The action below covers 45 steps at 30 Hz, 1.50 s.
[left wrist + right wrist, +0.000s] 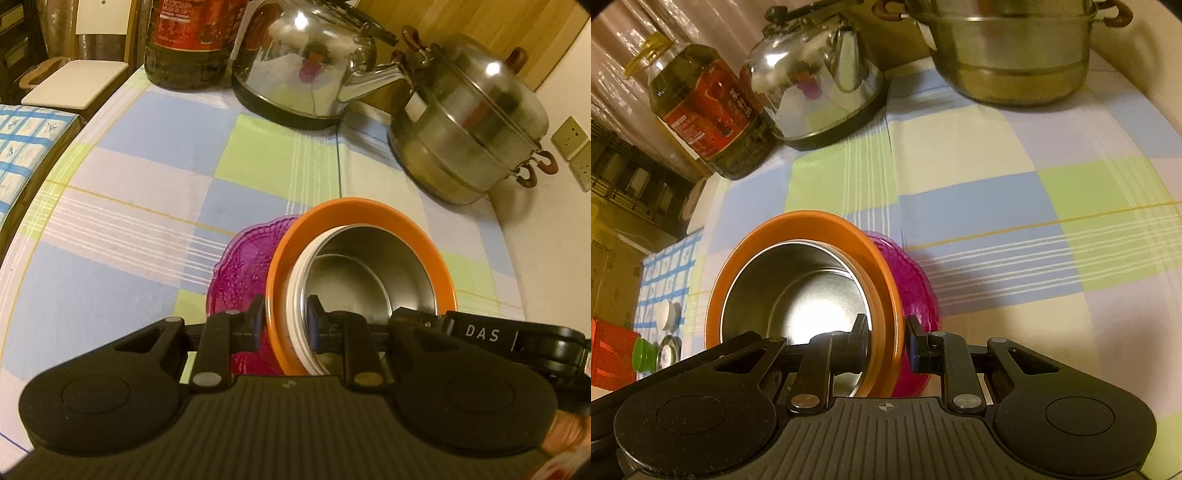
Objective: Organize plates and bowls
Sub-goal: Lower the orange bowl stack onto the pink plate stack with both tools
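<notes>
A stack of dishes is held between both grippers above the checked tablecloth [147, 177]: a steel bowl [354, 269] with a white rim sits inside an orange bowl [406, 225], which rests on a purple glass plate [240, 273]. My left gripper [286, 325] is shut on the stack's left rim, one finger inside the steel bowl, the other outside. My right gripper [886, 343] is shut on the opposite rim of the orange bowl [798, 225]; the steel bowl [798, 291] and the purple plate [919, 291] show there too. The right gripper's body shows in the left view.
At the back of the table stand a steel kettle [310, 66], a steel steamer pot [469, 125] and an oil bottle [188, 40]. A white chair [74, 85] stands beyond the table's left edge. Small items and a red box [609, 354] lie on a blue-checked cloth [665, 280].
</notes>
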Available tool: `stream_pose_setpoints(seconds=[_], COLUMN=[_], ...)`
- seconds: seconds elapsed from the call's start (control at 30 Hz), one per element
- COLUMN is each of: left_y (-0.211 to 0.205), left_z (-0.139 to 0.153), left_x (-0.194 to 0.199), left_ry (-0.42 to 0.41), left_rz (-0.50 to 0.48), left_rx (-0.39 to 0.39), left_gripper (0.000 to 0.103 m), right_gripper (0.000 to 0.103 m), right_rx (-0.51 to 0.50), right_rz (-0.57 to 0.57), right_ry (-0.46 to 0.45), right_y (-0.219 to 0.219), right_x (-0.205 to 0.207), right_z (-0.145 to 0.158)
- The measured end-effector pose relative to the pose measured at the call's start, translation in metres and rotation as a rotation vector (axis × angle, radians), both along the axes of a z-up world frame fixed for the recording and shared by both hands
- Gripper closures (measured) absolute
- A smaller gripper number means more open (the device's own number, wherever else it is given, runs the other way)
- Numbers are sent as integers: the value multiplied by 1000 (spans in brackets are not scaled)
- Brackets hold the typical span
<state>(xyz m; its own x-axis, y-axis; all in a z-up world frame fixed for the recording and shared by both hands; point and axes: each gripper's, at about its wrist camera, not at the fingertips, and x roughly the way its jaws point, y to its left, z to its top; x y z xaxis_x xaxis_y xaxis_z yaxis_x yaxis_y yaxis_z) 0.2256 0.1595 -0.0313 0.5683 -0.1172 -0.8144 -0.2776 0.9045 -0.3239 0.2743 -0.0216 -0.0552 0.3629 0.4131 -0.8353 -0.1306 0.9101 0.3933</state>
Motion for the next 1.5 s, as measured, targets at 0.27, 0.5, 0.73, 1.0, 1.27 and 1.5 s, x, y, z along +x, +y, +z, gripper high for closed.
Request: stream_pose_setpoints(seconds=[0.27, 0.5, 0.73, 1.0, 1.27, 1.5], left_y=[6, 9, 12, 12, 12, 12], left_z=[-13, -21, -26, -33, -35, -35], left_x=[8, 14, 18, 20, 23, 21], left_ry=[16, 26, 36, 49, 41, 39], left_rz=[5, 6, 7, 19, 16, 15], left_rx=[-5, -8, -11, -25, -12, -16], left_gripper=[83, 83, 83, 83, 83, 83], right_gripper=[82, 82, 82, 82, 82, 82], right_rx=[-14, -25, -28, -29, -31, -19], right_rz=[8, 11, 16, 11, 19, 31], right_ry=[16, 27, 43, 60, 61, 56], right_y=[6, 11, 13, 13, 17, 14], right_x=[8, 15, 21, 22, 26, 25], right_z=[-12, -19, -25, -31, -34, -36])
